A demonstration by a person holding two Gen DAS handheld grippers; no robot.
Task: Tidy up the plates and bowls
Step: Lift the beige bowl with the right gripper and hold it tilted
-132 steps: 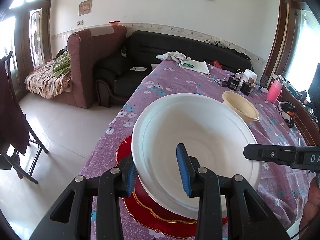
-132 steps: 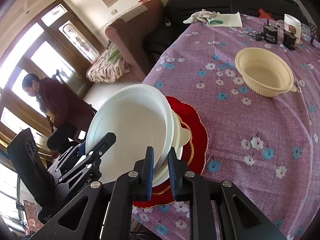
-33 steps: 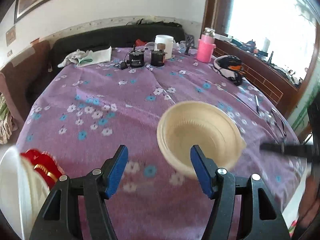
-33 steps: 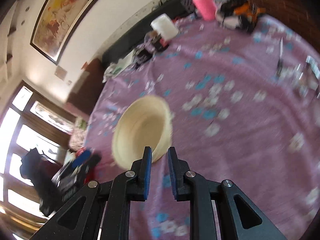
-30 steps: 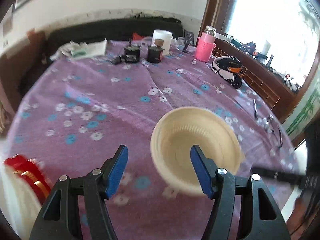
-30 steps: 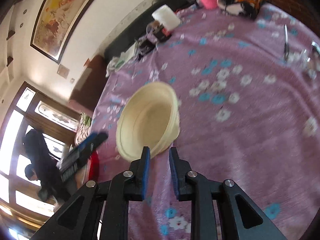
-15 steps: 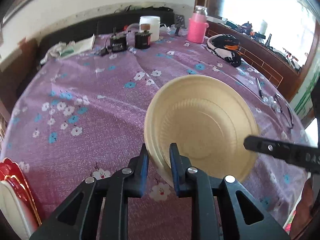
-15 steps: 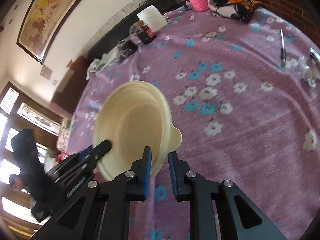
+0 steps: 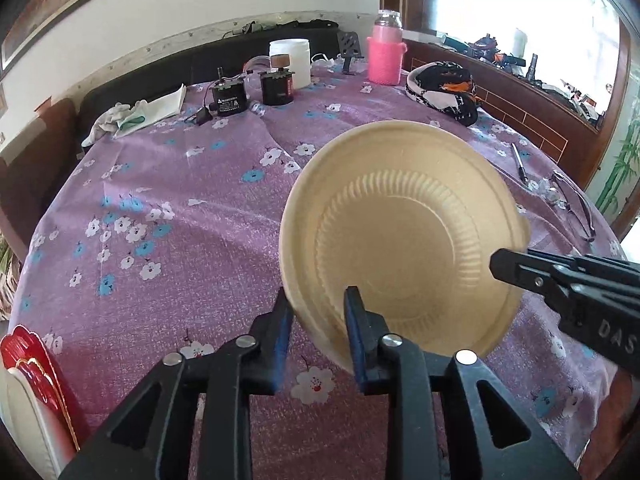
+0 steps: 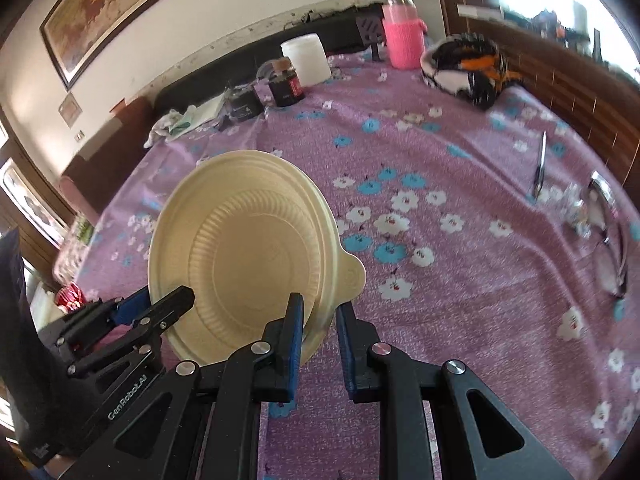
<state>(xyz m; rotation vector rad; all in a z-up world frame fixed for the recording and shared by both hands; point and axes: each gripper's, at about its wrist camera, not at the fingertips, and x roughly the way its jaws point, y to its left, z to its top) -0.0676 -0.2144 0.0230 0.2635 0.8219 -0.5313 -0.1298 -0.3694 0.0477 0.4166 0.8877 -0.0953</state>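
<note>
The cream bowl was held tilted above the purple flowered tablecloth, its ribbed inside facing both cameras. The left gripper straddled the bowl's lower left rim, one blue pad outside the wall and one inside; its jaws had just been opening slightly, and the left wrist view left it unclear whether the pads still pressed on the rim. The right gripper was clamped on the opposite rim just below the bowl's small tab handle, a detail seen clearly only in the right wrist view; in the left wrist view the same gripper appeared side-on at the right edge, its tip over the bowl's rim. The left wrist view alone showed the stack of a red plate and a white dish at the bottom left corner, close to the table edge and well apart from the bowl. The right wrist view showed only a red fragment there, and alone showed a framed painting on the wall. Both views showed a pink bottle, a white jar and a black-and-orange helmet at the far end of the table, and a pen to the right
</note>
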